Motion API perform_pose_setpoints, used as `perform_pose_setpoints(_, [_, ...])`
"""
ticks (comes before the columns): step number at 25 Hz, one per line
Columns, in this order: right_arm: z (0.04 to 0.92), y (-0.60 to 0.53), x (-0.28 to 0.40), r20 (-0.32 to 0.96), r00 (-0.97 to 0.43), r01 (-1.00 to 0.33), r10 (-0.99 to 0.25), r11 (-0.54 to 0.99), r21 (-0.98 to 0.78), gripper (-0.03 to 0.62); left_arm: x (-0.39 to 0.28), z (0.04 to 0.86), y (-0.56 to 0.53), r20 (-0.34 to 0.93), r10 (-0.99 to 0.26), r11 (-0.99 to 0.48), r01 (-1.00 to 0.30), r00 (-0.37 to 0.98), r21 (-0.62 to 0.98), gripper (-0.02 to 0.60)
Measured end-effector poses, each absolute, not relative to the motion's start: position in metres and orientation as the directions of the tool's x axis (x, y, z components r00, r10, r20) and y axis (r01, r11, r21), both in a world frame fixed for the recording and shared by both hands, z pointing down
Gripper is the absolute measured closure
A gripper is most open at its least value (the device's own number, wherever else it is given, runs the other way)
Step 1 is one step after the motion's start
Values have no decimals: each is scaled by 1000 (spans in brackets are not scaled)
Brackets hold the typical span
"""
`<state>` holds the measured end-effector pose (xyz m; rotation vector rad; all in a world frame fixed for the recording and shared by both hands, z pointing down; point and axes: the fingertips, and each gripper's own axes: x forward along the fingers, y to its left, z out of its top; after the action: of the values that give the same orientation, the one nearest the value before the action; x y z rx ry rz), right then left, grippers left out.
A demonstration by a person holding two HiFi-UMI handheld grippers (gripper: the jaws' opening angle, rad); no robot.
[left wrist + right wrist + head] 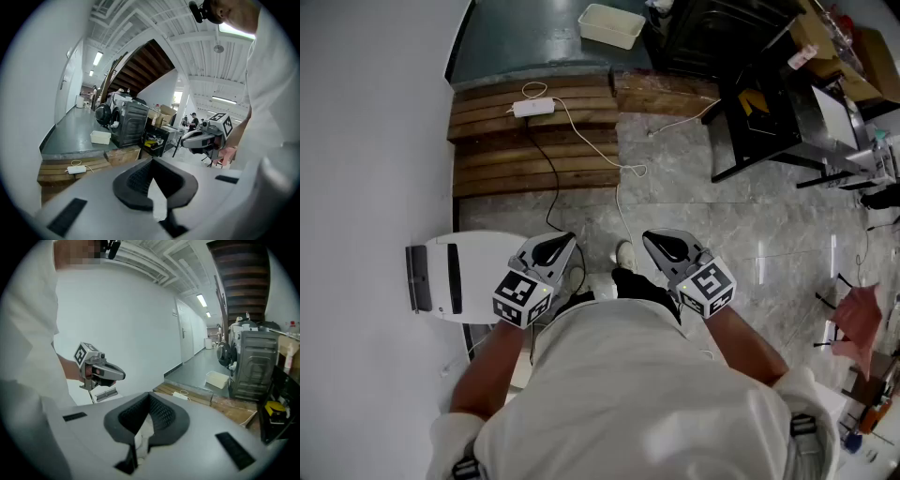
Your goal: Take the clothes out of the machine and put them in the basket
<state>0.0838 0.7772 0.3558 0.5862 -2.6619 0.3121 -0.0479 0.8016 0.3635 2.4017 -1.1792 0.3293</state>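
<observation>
White painted wall point(366, 141) far L, smooth, matte. Low white plastic unit point(478, 277) w/ dark strips against it, rounded edge; purpose unclear. Left tool point(555, 248) just R of that, held in front of the torso, jaws together, nothing betw the ribbed black pads. Brown wood planks point(534, 155) ahead, slatted step, visible grain; white adapter point(532, 108) + thin cable lying on them. Beyond the step, dull green-grey raised floor point(525, 42). White basket point(610, 25) on that floor, rigid rectangular plastic tub, open top, looks empty from here. Dark grey machine point(129, 124) just R of basket, boxy sheet-metal body, round front door; open or closed hard to tell. Clothes not visible in any view; prob inside machine, well apart from both tools. Right tool point(664, 246) level w/ the left one, jaws likewise closed on nothing. Glossy grey stone-look tile point(750, 244) under and R of it. Pinkish cloth-like thing point(860, 317) at far R edge, too small to ID.

Handling est.: clothes soft, limp, no fixed shape; light if dry, heavier + clingy if damp, likely tangled. Not fragile, prob not slippery for the pads. Best grab = pinch a thick fold or bunched middle, not a thin hem, so less trailing. Expect draping + snagging on the door rim, so lift clear before swinging over to basket. Both tools useful for big items.
</observation>
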Motion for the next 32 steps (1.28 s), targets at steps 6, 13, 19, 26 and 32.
perform_pose_setpoints(6, [356,785,101,393,-838,-453,-378,884,-117,591,-31,355,797,378,-701,-560,-795,605,235,584])
perform_pose_setpoints(13, [351,785,146,359,-858,-436,-367,890,-131,591,12,342,787,376,-725,-545,-815,577,199,584])
perform_pose_setpoints(19, [353,783,201,349,-876,-410,-332,894,-181,591,63,331,762,377,-747,-515,-836,547,190,456])
perform_pose_setpoints(26, [373,776,247,326,-903,-358,-279,908,-217,591,93,327,732,385,-791,-456,-878,475,146,348])
perform_pose_setpoints(32, [388,765,241,330,-914,-323,-236,915,-240,591,84,326,712,396,-804,-423,-895,443,143,341])
